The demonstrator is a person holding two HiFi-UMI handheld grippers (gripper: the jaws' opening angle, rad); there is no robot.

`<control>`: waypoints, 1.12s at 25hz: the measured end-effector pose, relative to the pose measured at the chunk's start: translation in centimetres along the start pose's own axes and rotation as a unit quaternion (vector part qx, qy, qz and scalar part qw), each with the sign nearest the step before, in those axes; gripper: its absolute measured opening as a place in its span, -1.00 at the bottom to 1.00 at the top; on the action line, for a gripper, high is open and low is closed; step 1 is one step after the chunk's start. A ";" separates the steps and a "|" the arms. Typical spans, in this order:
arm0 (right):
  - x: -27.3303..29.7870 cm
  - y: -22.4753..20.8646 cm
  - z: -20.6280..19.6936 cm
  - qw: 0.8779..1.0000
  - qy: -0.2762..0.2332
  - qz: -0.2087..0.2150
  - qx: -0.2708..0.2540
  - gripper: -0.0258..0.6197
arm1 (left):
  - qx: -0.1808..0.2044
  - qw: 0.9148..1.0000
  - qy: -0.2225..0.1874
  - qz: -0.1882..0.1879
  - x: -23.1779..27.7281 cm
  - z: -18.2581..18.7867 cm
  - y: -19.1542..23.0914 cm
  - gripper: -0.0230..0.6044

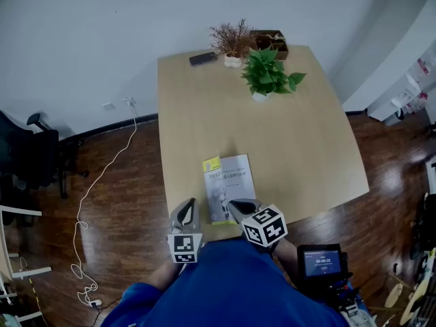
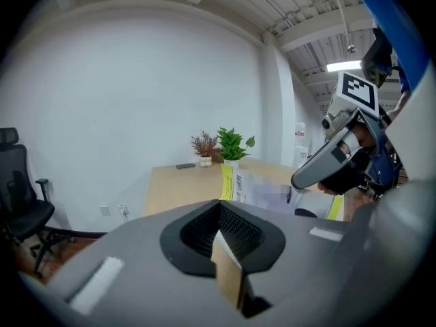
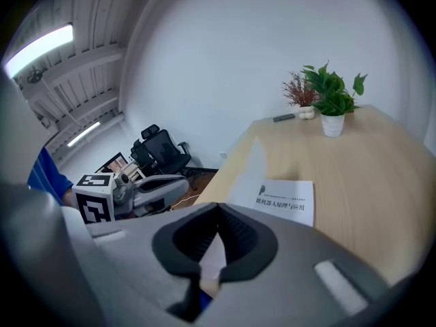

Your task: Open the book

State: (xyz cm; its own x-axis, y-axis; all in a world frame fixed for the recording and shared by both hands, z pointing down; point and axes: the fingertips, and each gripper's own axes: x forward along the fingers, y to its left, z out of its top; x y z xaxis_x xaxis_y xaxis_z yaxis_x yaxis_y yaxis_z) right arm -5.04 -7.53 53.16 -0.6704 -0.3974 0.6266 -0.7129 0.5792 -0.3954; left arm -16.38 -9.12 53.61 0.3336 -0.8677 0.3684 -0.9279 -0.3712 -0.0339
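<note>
Book (image 1: pixel 228 186), thin pale-blue softcover with yellow corner label, at near edge of light wooden table (image 1: pixel 286 128), cover partly raised off printed white title page (image 3: pixel 286 201).

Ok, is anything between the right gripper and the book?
Nothing visible does: the right gripper already has its jaws shut on the lifted cover of the book, with the title page showing beneath.

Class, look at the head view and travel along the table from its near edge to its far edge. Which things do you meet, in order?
book → green potted plant → wooden box
</note>
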 end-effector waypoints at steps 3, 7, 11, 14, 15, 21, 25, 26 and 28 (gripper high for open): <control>0.5 2.3 0.1 1.000 -0.006 -0.009 -0.018 -0.91 | -0.002 1.000 -0.006 -0.003 -1.1 -0.6 1.2 -0.90; 1.2 3.9 0.9 0.999 -0.011 -0.013 -0.036 -0.91 | -0.005 1.000 -0.006 -0.004 -1.5 -0.7 2.2 -0.90; 1.9 5.2 1.3 0.999 -0.013 -0.014 -0.045 -0.91 | -0.006 1.000 -0.006 -0.001 -2.2 -0.7 3.1 -0.90; 3.1 6.9 1.2 0.998 -0.013 -0.018 -0.053 -0.91 | -0.007 1.000 -0.008 0.000 -3.6 -1.4 4.5 -0.90; 3.5 7.4 1.2 0.998 -0.013 -0.019 -0.054 -0.91 | -0.007 1.000 -0.009 0.001 -4.0 -1.7 5.0 -0.90; 5.9 9.1 1.5 0.998 -0.008 -0.015 -0.054 -0.91 | -0.009 1.000 -0.007 0.012 -5.3 -2.3 7.3 -0.90; 7.2 10.5 1.4 0.998 -0.002 -0.011 -0.058 -0.91 | -0.011 1.000 -0.005 0.020 -6.5 -2.9 8.8 -0.90; 7.6 10.8 1.3 0.998 -0.001 -0.010 -0.059 -0.91 | -0.012 1.000 -0.004 0.022 -6.7 -3.1 9.1 -0.90; 8.4 11.3 1.2 0.998 0.004 -0.008 -0.061 -0.91 | -0.013 1.000 -0.003 0.024 -7.0 -3.5 9.7 -0.90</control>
State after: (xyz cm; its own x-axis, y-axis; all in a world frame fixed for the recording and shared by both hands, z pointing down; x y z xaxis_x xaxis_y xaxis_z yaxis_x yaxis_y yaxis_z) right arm -18.97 -5.22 53.15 -0.6569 -0.4027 0.6375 -0.6930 0.6556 -0.2999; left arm -28.33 -5.49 53.95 0.2887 -0.8862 0.3622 -0.9472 -0.3195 -0.0268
